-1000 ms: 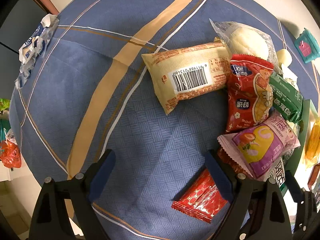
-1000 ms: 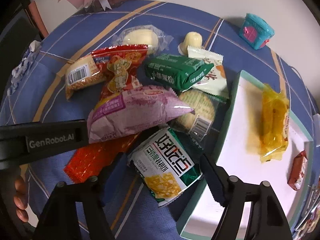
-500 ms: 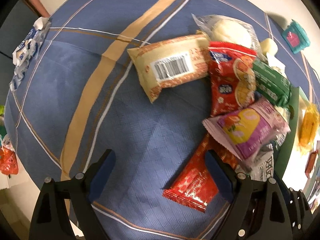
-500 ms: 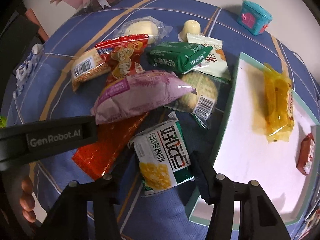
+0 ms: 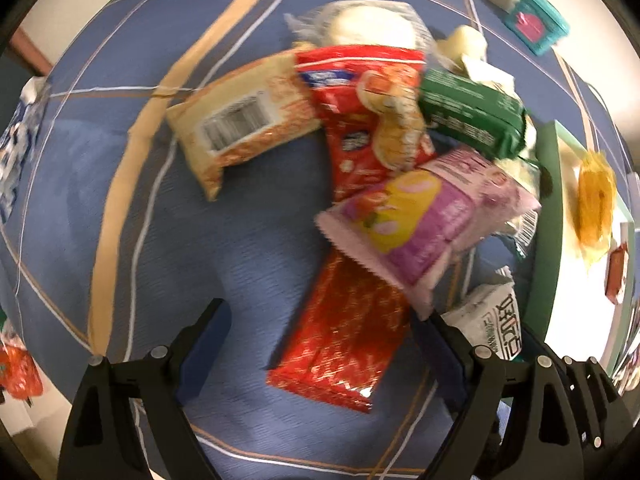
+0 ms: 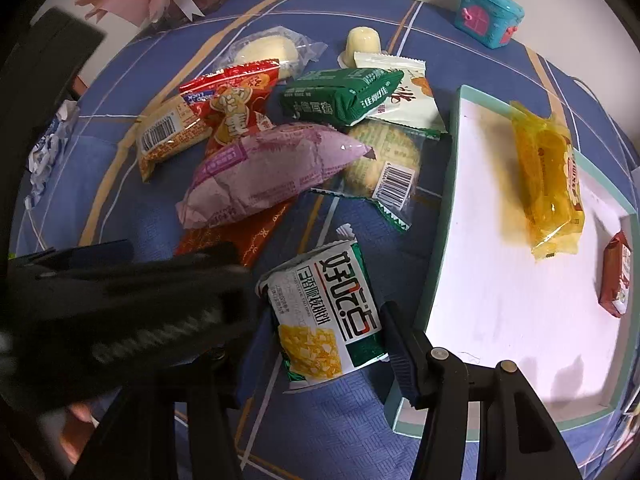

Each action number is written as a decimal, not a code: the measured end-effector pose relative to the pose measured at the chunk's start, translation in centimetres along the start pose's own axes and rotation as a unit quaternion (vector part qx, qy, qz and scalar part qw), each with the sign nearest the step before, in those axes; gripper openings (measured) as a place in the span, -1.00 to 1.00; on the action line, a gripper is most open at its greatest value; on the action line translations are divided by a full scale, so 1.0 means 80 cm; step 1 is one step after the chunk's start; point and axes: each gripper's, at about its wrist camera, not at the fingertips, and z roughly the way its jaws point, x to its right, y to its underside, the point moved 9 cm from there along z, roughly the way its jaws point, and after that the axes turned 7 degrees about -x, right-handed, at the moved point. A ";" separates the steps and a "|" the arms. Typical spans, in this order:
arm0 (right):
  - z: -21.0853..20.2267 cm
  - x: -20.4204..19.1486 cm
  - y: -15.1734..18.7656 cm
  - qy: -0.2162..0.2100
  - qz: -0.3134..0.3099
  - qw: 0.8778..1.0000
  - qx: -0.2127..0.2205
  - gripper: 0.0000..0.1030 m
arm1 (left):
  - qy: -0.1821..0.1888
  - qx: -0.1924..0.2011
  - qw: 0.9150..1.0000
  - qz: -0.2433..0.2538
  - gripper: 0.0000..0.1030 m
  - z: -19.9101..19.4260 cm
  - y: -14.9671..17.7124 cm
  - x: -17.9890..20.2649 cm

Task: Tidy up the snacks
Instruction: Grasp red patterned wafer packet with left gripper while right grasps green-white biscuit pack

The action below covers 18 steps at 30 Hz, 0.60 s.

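Note:
Snack packets lie in a heap on the blue cloth. My right gripper (image 6: 326, 344) is shut on a white-and-green corn snack packet (image 6: 324, 316), its pads against the packet's two sides, just left of the teal-rimmed white tray (image 6: 444, 200). My left gripper (image 5: 320, 320) stands wide open, pointing down over a red foil packet (image 5: 344, 332) that lies between its fingers untouched. In the right wrist view the left gripper's body (image 6: 120, 300) shows as a dark blur at the left. A pink-purple packet (image 5: 424, 220) overlaps the red foil packet's far end.
The tray holds a yellow packet (image 6: 548, 184) and a small red packet (image 6: 616, 276). The heap holds a red bag (image 5: 368, 108), a beige barcode packet (image 5: 244, 116), a green packet (image 5: 472, 116) and a biscuit packet (image 6: 384, 156). A teal box (image 6: 488, 14) stands at the back.
The right gripper's jaws closed on the corn packet and drew it clear of the heap. The left gripper slid right, so the red foil packet came between its fingers.

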 end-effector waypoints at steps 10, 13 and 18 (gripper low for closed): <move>0.011 -0.012 -0.009 -0.001 -0.002 1.000 -0.002 0.12 | -0.022 -0.001 1.000 0.022 0.62 0.017 -0.004 0.047; 0.019 -0.014 -0.019 -0.003 -0.002 1.000 -0.004 0.12 | -0.020 0.006 1.000 0.014 0.39 0.013 -0.005 0.047; 0.021 -0.012 -0.024 -0.007 0.001 1.000 -0.006 0.11 | -0.015 0.014 1.000 -0.009 0.09 0.008 -0.007 0.049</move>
